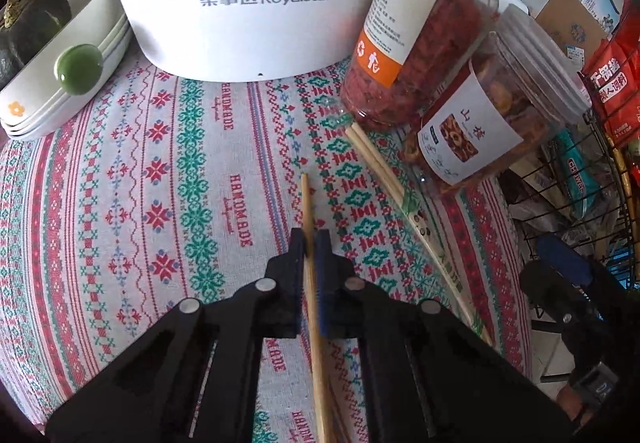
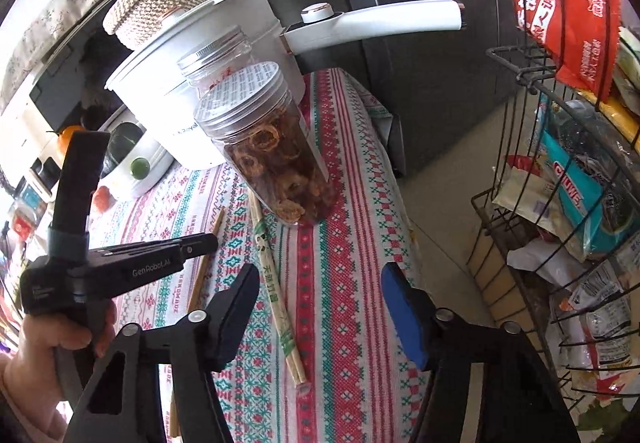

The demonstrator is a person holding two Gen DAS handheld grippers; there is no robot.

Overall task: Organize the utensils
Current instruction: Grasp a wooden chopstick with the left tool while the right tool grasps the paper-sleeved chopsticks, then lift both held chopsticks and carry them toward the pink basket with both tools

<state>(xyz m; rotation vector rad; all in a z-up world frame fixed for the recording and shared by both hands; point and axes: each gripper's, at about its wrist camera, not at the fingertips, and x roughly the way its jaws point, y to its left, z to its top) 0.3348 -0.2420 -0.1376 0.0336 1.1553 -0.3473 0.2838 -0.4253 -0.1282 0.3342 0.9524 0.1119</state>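
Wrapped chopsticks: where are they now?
The wrapped chopsticks lie on the tablecloth, right of the left gripper, one end by the jars; in the right wrist view they sit between the open right gripper's fingers.

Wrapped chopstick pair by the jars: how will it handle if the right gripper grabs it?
The wrapped chopstick pair is probably stiff and light: thin, straight wooden sticks. The printed paper sleeve may slide under the pads, so expect slip. Lying flat on the tablecloth, it gives little height to pinch. The right gripper is open above it.
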